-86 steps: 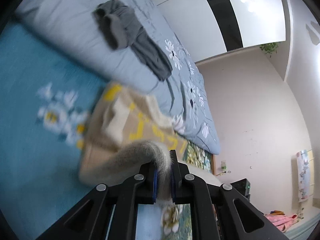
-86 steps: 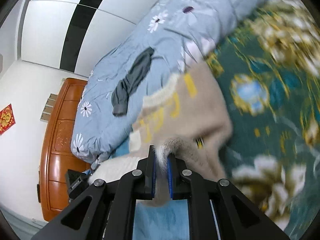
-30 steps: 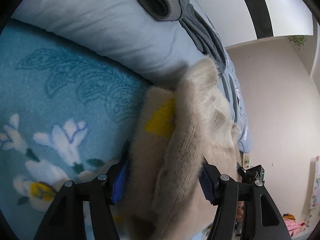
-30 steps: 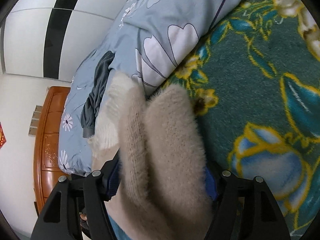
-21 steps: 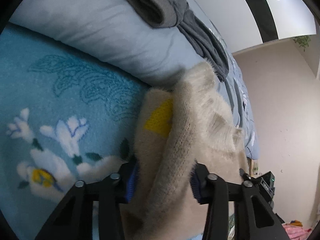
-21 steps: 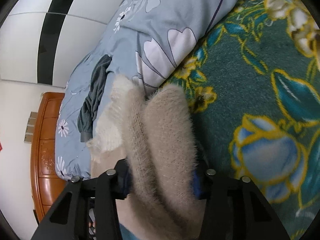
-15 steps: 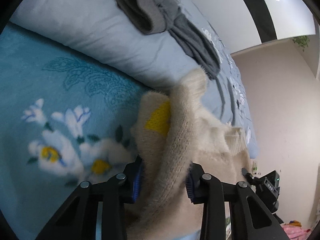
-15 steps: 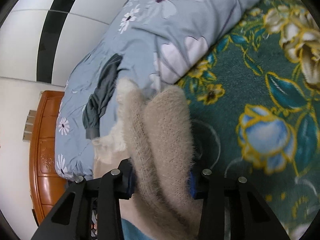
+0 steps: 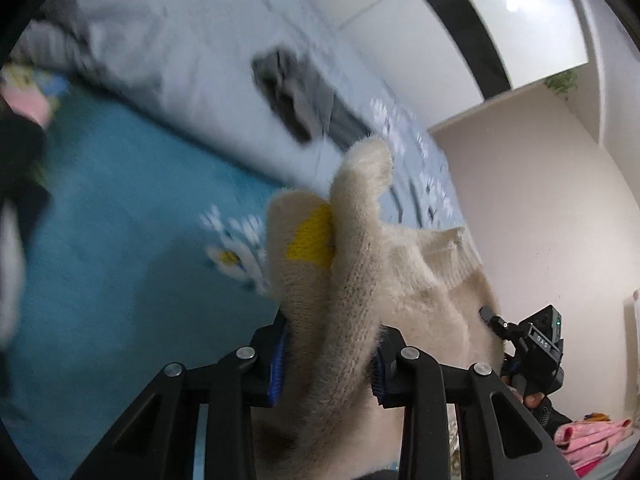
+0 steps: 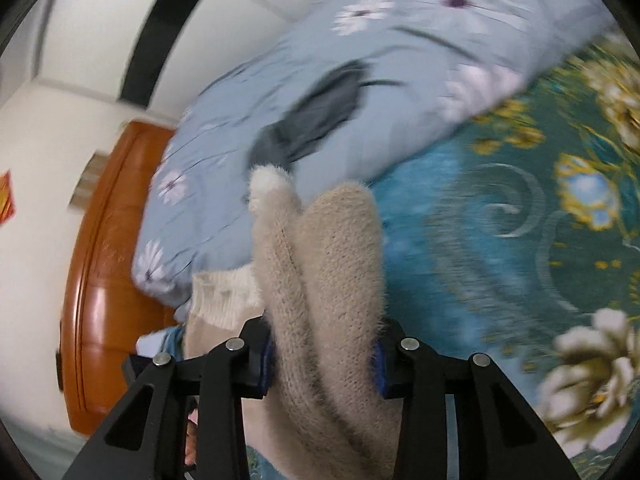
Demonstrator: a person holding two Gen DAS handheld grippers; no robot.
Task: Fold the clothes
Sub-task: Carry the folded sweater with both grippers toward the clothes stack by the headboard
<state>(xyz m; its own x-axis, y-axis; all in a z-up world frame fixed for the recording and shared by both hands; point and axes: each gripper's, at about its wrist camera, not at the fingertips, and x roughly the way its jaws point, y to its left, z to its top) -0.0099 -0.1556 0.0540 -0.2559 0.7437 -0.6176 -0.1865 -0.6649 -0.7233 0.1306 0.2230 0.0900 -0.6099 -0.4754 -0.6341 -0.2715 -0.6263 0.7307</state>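
With your left claw [image 9: 326, 360] clenched on thick sweater [image 9: 360, 280] folds and your right claw [image 10: 324, 356] closing on another bunch, uneven lifting risks layers slipping out.

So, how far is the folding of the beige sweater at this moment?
Partly done. The beige sweater is already doubled into thick bunched layers. In hand: the left gripper is shut on one bunched end, and the right gripper's jaws are closing on the other, the knit between them, lifted off the teal blanket. Left: laying it down flat. The grey garment on the blue duvet lies unfolded.
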